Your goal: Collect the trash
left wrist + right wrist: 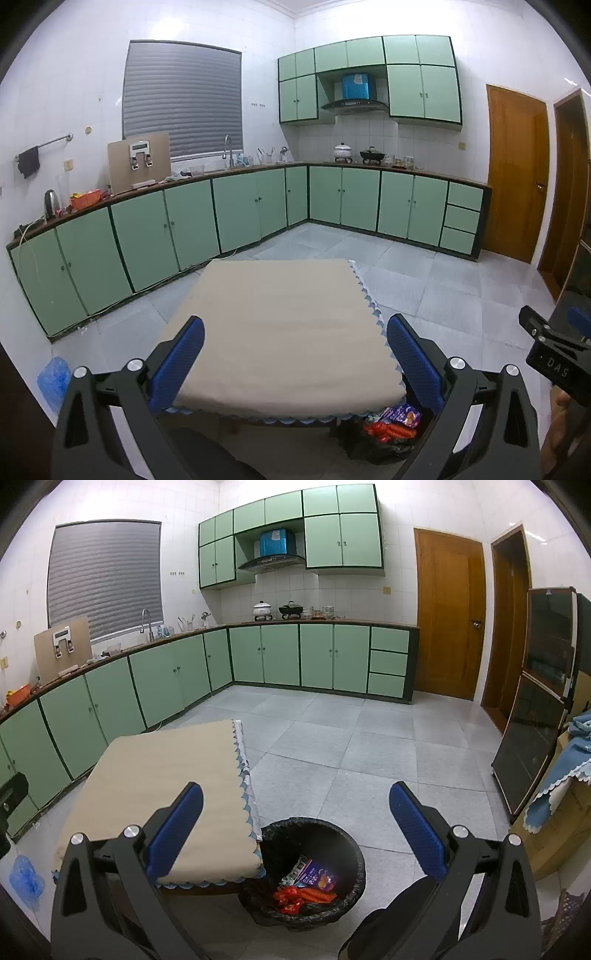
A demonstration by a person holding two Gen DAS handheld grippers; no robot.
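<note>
1. The left gripper (295, 354) hangs above a small table (280, 325) draped in a beige cloth; its 2 blue-padded fingers (177, 363) stand wide apart with nothing between them.
2. The right gripper (295, 834) sits over the table's right edge and a black-lined trash bin (345, 840) on the grey tile floor (369, 738); its jaws are likewise spread open and hold nothing.
3. The trash lies inside the bin: a purple snack packet (314, 877) rests against the liner, and red-orange wrappers (303, 897) lie just beside and below it.
4. In the left wrist view the same bin shows only partly, tucked under the table's near right corner, with the red wrappers (388, 430) and the purple packet (404, 413) peeking out past the scalloped cloth hem.
5. The body of the right gripper (554, 354) appears at the far right edge of the left wrist view, well apart from the left gripper.
6. A crumpled blue plastic item (26, 880) lies on the floor to the left of the table.
7. Green cabinets (280, 653) line 2 walls of the kitchen, with a pot (263, 610) and a dark wok (291, 610) on the far counter and a wooden door (448, 613) to the right.
</note>
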